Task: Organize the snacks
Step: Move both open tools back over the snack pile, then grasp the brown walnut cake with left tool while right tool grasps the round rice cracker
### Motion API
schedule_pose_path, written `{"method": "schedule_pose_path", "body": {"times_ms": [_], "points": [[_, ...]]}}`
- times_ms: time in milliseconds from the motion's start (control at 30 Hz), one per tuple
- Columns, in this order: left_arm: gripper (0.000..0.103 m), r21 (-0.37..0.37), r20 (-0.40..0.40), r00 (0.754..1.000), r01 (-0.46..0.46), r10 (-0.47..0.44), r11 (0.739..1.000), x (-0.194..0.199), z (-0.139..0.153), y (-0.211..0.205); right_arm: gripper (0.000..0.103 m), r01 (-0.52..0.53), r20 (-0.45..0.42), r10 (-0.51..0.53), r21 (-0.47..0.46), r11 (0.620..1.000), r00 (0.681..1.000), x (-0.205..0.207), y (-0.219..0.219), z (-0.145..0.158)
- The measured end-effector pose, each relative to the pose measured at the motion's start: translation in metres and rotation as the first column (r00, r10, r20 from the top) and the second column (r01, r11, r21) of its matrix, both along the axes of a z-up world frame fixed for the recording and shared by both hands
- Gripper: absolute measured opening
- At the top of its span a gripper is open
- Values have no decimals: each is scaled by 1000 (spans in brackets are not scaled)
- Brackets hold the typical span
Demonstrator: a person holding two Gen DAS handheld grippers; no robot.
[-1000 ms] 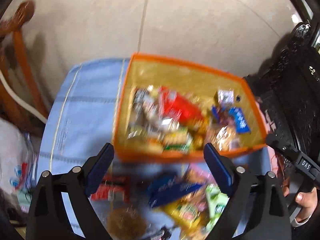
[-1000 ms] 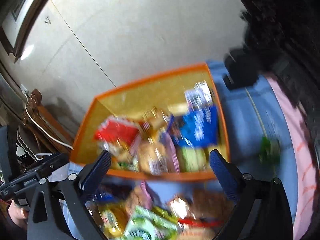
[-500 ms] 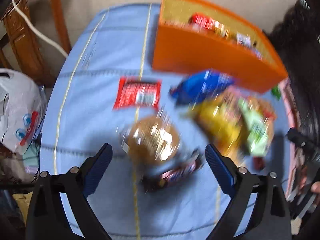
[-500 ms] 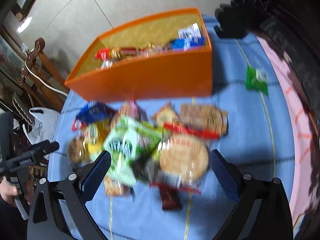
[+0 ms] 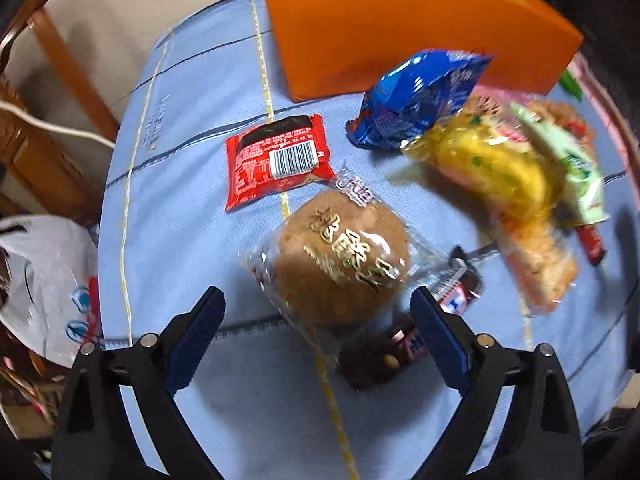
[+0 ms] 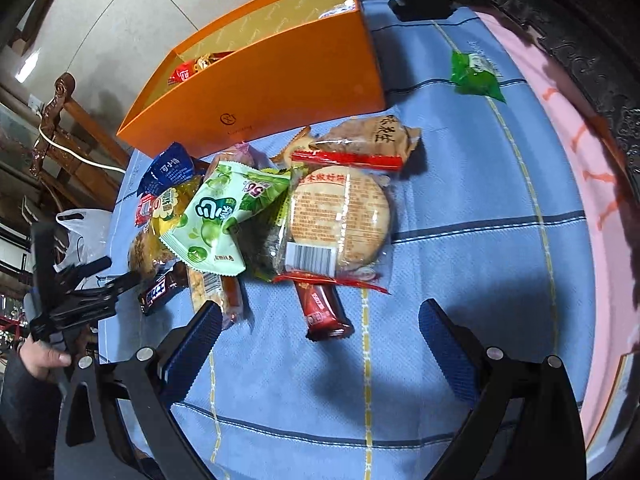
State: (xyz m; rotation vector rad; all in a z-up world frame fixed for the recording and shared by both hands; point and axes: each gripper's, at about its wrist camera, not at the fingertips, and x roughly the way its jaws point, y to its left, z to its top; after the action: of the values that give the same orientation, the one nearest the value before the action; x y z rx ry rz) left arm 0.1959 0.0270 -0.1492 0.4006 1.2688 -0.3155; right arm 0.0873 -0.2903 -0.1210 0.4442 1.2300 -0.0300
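An orange box (image 5: 400,28) with snacks inside stands at the far side of a blue cloth (image 5: 192,216); it also shows in the right wrist view (image 6: 272,92). My left gripper (image 5: 318,328) is open, its jaws either side of a round brown cake (image 5: 344,256) in clear wrap. A red packet (image 5: 276,160), a blue bag (image 5: 420,96) and a yellow bag (image 5: 492,168) lie nearby. My right gripper (image 6: 320,340) is open and empty, just short of a red bar (image 6: 322,308) and a round rice cracker pack (image 6: 340,220). A green-apple bag (image 6: 220,216) lies left of it.
A green packet (image 6: 476,72) lies alone at the far right of the cloth. A white plastic bag (image 5: 44,280) and a wooden chair (image 5: 44,120) stand left of the table. A dark carved frame (image 6: 580,32) borders the right side. A chocolate bar (image 5: 404,340) lies by my left gripper.
Both grippers have dropped from above the orange box down toward the loose snacks on the cloth. The left one now straddles the brown cake. Both stay open.
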Motion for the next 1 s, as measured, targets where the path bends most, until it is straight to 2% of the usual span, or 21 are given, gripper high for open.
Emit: {"method": "schedule_pose_path", "body": {"times_ms": [133,267,300,367,433,500,600,667,767,833,867,900,933,1000], "points": [[98,-2,-43,998,36,-36,999,11,-19,-6,99,43,-14,-43,-5,999,999,-6,-11,0],[99,-33,-94,994,51,-53,998,21,-32,-8,99,85,-26,-85,-9,996,996,-9,-22,-2],[99,-73,-89,995,35,-41,997,23,-33,-3,99,93,-33,-93,-11,996,995,-7,-23,-4],[99,-80,-63,997,42,-47,996,21,-33,-1,99,113,-52,-114,-22,993,992,-2,-24,-9],[91,-88,-64,998,23,-29,996,19,-30,2,99,116,-64,-118,-35,993,991,6,-22,-14],[66,-99,-61,998,-9,3,995,16,-23,6,99,100,-56,-103,-60,993,993,20,-15,-18],[62,-150,-97,993,-85,71,985,5,-18,18,99,83,-44,-89,-125,989,995,41,-6,-24],[62,-161,-100,991,-102,87,982,0,-18,22,99,57,-35,-63,-156,986,997,56,1,-30],[63,-138,-71,995,-82,72,987,-8,-20,20,99,19,-72,-32,-167,986,997,74,10,-47],[64,-128,-74,994,-95,86,987,-9,-20,17,98,-23,-72,13,-136,990,997,83,15,-60],[64,-124,-75,993,-100,92,987,-9,-20,16,95,-33,-69,26,-107,994,997,85,15,-61],[65,-119,-79,992,-106,97,987,-9,-21,14,77,-33,-60,28,-71,997,998,85,15,-59],[64,-117,-85,991,-111,102,987,-9,-21,13,72,-32,-57,30,-46,998,998,85,14,-53],[59,-143,-100,986,-147,134,979,-9,-18,11,72,-42,-43,40,-54,998,998,81,13,-41]]}}
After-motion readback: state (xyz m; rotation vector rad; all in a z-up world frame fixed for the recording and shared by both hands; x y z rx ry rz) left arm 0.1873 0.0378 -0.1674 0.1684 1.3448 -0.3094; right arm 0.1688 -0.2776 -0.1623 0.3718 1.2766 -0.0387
